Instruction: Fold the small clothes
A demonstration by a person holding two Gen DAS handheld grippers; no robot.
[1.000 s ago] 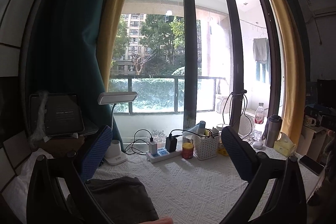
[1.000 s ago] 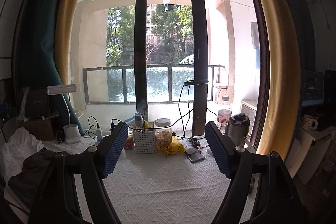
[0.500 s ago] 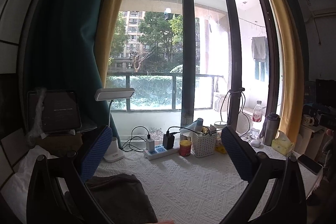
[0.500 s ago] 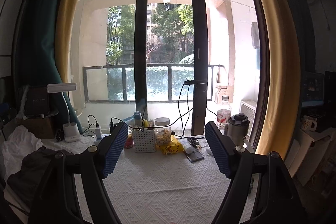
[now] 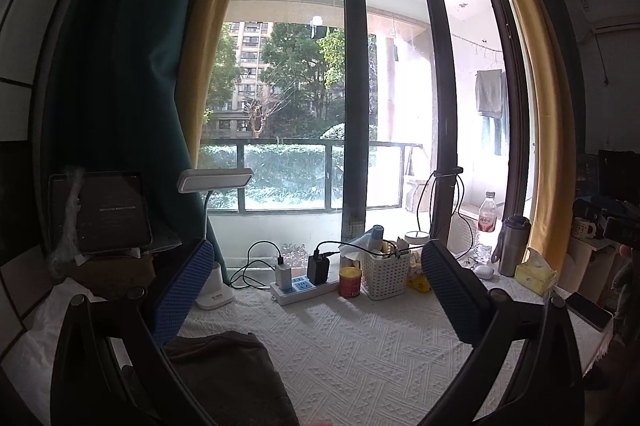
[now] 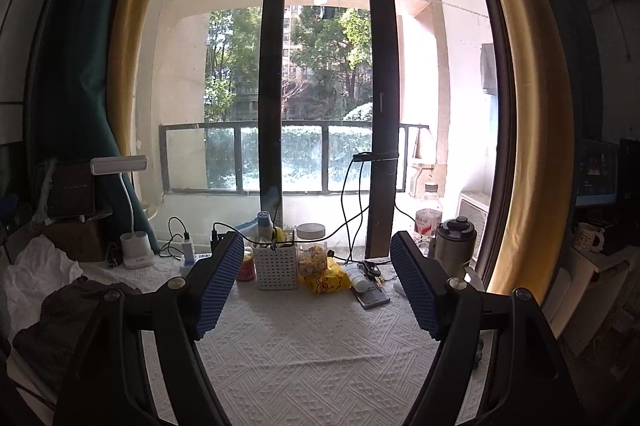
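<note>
A white textured tablecloth [image 5: 360,354] fills the lower centre; the dark brown crumpled garment [image 5: 228,374] lies at lower left on it; the left gripper [image 5: 316,290] and right gripper [image 6: 316,282] hover wide, empty

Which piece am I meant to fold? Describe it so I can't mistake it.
Start at the white textured tablecloth below the big window and follow it to its left end. The dark brown garment lies crumpled there, just in front of the white desk lamp. It is the only dark cloth; beside it is white fabric.
</note>
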